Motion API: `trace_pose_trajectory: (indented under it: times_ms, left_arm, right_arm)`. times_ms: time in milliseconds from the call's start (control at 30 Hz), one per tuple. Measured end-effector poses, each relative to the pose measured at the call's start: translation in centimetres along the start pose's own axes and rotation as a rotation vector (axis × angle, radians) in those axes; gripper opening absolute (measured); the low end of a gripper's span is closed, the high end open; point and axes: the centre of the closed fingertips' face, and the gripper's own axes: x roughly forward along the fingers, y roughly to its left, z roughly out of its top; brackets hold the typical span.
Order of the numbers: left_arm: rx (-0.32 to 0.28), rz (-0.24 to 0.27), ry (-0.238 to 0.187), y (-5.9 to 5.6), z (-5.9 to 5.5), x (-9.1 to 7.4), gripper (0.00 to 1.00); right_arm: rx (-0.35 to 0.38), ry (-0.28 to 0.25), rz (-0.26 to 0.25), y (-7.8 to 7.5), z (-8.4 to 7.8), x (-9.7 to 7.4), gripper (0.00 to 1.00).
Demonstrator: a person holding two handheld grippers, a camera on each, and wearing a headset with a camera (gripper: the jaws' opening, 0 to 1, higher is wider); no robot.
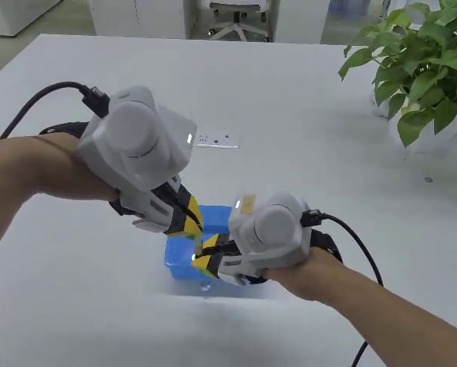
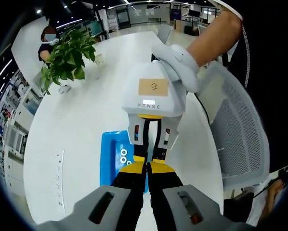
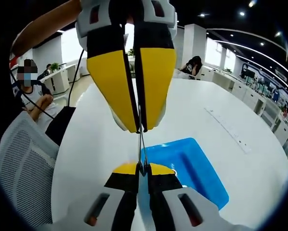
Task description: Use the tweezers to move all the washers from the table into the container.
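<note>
The right gripper is showing small grey lettering, seemingly "XENSE", on its white housing (the tan sticker above is carrying an illegible handwritten mark).

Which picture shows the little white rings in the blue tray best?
The left gripper view: small white ring washers lie in a row inside the blue plastic tray. In the head view the left gripper and right gripper cover most of the tray. In the right gripper view I cannot make them out past the metal tweezers.

Washers in container on table; tweezers betw. L gripper, R gripper.
</note>
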Motion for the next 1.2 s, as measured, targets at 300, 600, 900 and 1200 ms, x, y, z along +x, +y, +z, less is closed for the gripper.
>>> trace_pose_trajectory:
  times_ms: [300,600,900,1200]
  left_arm:
    - [0.011,-0.009,0.006,-0.2,0.1,0.7,0.05]
    - [0.011,-0.006,0.001,-0.5,-0.1,0.9,0.05]
    - [0.001,-0.019,0.011,-1.4,-1.0,1.7,0.05]
    - [-0.009,-0.019,0.018,-1.9,-2.0,2.6,0.05]
  right_arm:
    - [0.006,0.011,0.0,0.1,-0.7,0.0,0.08]
    - [-0.004,0.017,0.002,0.2,-1.1,0.1,0.08]
    - [-0.011,0.027,0.013,1.2,-2.2,0.7,0.09]
    - [-0.009,0.031,0.018,1.6,-3.2,1.5,0.11]
